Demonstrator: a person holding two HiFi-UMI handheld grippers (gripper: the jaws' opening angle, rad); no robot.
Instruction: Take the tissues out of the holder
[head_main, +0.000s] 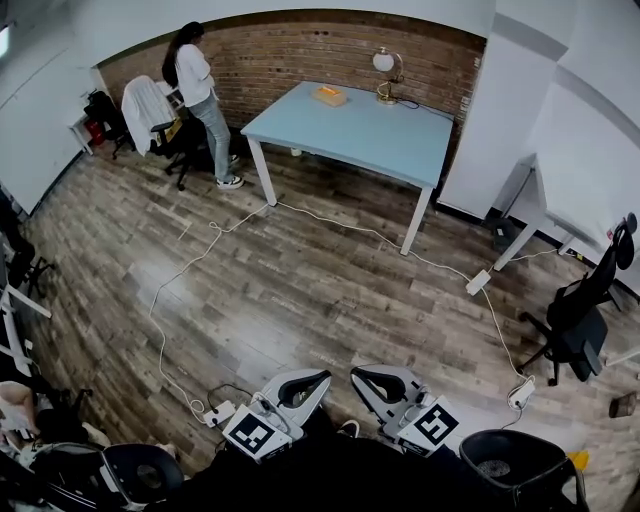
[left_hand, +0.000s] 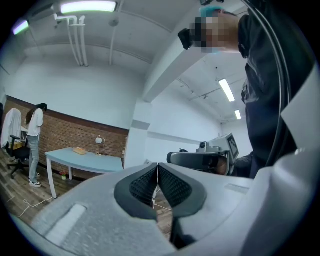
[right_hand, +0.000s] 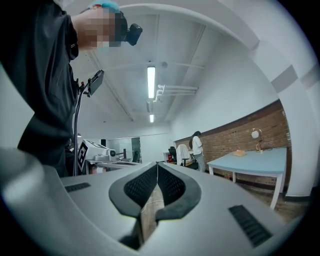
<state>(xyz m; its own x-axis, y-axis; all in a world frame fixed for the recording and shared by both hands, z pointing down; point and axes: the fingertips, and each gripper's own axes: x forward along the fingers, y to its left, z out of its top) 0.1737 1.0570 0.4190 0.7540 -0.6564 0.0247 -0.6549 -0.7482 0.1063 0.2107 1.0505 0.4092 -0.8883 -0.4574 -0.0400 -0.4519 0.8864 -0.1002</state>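
The tissue holder (head_main: 329, 95), a small tan box, sits on the far side of a light blue table (head_main: 400, 150) across the room. It also shows small in the left gripper view (left_hand: 79, 150) and the right gripper view (right_hand: 240, 153). My left gripper (head_main: 318, 377) and right gripper (head_main: 357, 376) hang low at the frame's bottom, far from the table, tips turned toward each other. In their own views the left gripper (left_hand: 158, 165) and the right gripper (right_hand: 157, 164) are both shut, with nothing between the pads.
A desk lamp (head_main: 385, 75) stands on the table's far edge. A person (head_main: 200, 95) stands by an office chair (head_main: 160, 125) at the back left. White cables (head_main: 330, 222) and a power strip (head_main: 478, 281) cross the wood floor. A black chair (head_main: 580, 310) stands at the right.
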